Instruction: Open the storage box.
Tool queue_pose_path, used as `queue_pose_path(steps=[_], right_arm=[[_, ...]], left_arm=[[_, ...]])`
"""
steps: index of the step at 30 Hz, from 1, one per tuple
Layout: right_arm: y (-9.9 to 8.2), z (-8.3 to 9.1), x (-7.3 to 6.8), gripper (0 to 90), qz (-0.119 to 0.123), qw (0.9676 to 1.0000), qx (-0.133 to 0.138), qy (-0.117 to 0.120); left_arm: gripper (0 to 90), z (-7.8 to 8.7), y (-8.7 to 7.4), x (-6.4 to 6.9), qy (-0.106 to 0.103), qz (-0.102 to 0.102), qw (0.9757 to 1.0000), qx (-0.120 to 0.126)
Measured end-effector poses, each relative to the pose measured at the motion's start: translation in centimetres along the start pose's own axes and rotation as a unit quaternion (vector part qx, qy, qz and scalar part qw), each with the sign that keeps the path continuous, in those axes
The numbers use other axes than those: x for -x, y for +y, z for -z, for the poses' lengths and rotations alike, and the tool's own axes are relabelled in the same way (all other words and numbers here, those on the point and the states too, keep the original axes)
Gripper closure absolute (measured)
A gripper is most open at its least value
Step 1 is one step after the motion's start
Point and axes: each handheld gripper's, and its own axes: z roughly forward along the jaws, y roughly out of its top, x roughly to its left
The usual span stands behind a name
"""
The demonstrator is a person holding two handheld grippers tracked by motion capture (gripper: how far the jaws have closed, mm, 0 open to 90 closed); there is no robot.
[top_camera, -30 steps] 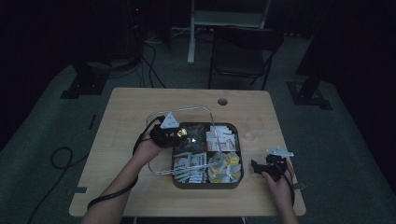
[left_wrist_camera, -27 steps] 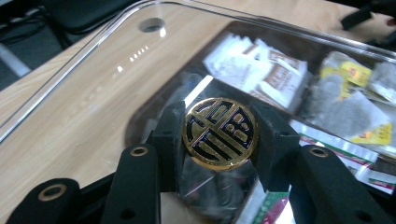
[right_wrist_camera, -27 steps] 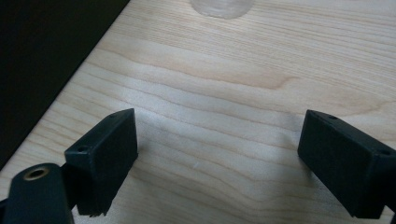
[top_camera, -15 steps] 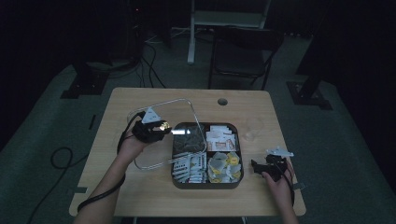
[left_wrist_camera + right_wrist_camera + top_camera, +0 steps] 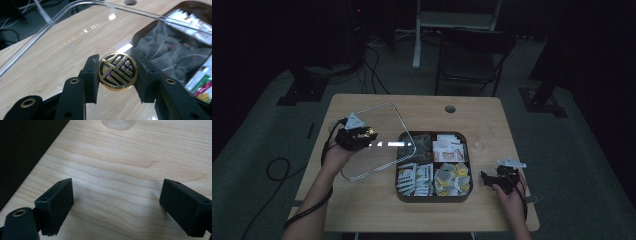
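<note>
- Right gripper [image 5: 488,178]: jaws spread wide with nothing between them, resting on the wooden table [image 5: 492,120] right of the tray, unmoved since the earlier frames.
- Left gripper [image 5: 368,134]: jaws pinch the round gold knob [image 5: 117,71] of the clear lid [image 5: 377,120].
- Clear lid: carried left off the tray since a second ago; it now hangs tilted over the table's left half, one corner overlapping the tray edge.
- Dark four-compartment tray [image 5: 432,197]: uncovered, holding packets and tea bags.
</note>
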Motion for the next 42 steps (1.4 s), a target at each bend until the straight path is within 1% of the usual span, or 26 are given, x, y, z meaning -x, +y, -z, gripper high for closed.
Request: queue_pose_path(steps=[1, 3, 7, 9, 10, 11, 13, 17, 20, 22, 25, 29, 31, 35, 37, 38, 40, 41, 42], right_arm=[[0.0, 0.0, 0.0, 11.7, 0.0, 1.0, 0.0, 0.0], [0.0, 0.0, 0.0, 11.7, 0.0, 1.0, 0.0, 0.0], [0.0, 0.0, 0.0, 11.7, 0.001, 1.0, 0.0, 0.0], [0.0, 0.0, 0.0, 11.7, 0.001, 1.0, 0.0, 0.0], [0.0, 0.0, 0.0, 11.7, 0.001, 1.0, 0.0, 0.0], [0.0, 0.0, 0.0, 11.7, 0.0, 1.0, 0.0, 0.0], [0.0, 0.0, 0.0, 11.7, 0.0, 1.0, 0.0, 0.0], [0.0, 0.0, 0.0, 11.7, 0.001, 1.0, 0.0, 0.0], [0.0, 0.0, 0.0, 11.7, 0.001, 1.0, 0.0, 0.0], [0.0, 0.0, 0.0, 11.7, 0.001, 1.0, 0.0, 0.0], [0.0, 0.0, 0.0, 11.7, 0.0, 1.0, 0.0, 0.0], [0.0, 0.0, 0.0, 11.7, 0.001, 1.0, 0.0, 0.0], [0.0, 0.0, 0.0, 11.7, 0.0, 1.0, 0.0, 0.0], [0.0, 0.0, 0.0, 11.7, 0.001, 1.0, 0.0, 0.0], [0.0, 0.0, 0.0, 11.7, 0.001, 1.0, 0.0, 0.0], [0.0, 0.0, 0.0, 11.7, 0.001, 1.0, 0.0, 0.0], [0.0, 0.0, 0.0, 11.7, 0.001, 1.0, 0.0, 0.0], [0.0, 0.0, 0.0, 11.7, 0.001, 1.0, 0.0, 0.0], [0.0, 0.0, 0.0, 11.7, 0.001, 1.0, 0.0, 0.0]], left_arm=[[59.4, 0.1, -0.2, -0.3, 0.0, 0.004, 1.0, 0.0], [59.5, 0.2, -0.6, -0.8, 0.008, 0.012, 0.9999, 0.002], [59.4, 0.6, -1.4, -1.8, 0.026, 0.02, 0.9995, -0.001], [59.4, 0.7, -1.9, -2.3, 0.032, 0.028, 0.9991, -0.001], [59.4, 0.7, -1.9, -2.3, 0.032, 0.028, 0.9991, -0.001], [59.5, 0.9, -2.4, -2.9, 0.041, 0.036, 0.9985, -0.002], [59.4, 1.0, -3.1, -3.5, 0.05, 0.046, 0.9977, -0.003], [59.4, 0.8, -4.2, -4.2, 0.067, 0.057, 0.9961, -0.008], [59.4, 0.3, -4.9, -4.6, 0.066, 0.07, 0.9952, -0.014], [59.5, -0.1, -5.3, -4.7, 0.073, 0.074, 0.9944, -0.018], [59.4, -0.6, -5.8, -5.0, 0.074, 0.086, 0.9934, -0.02], [59.5, -1.6, -6.3, -5.0, 0.086, 0.09, 0.9918, -0.028], [59.5, -2.1, -6.6, -5.0, 0.09, 0.095, 0.991, -0.028], [59.4, -3.2, -7.1, -4.9, 0.095, 0.113, 0.9888, -0.023], [59.4, -3.7, -7.2, -4.8, 0.102, 0.12, 0.9872, -0.023], [59.4, -3.9, -7.3, -4.8, 0.104, 0.121, 0.9869, -0.024], [59.4, -4.4, -7.4, -4.7, 0.112, 0.132, 0.9845, -0.024], [59.4, -4.6, -7.4, -4.8, 0.115, 0.134, 0.9838, -0.026], [59.4, -4.8, -7.5, -4.8, 0.12, 0.143, 0.9822, -0.024]])
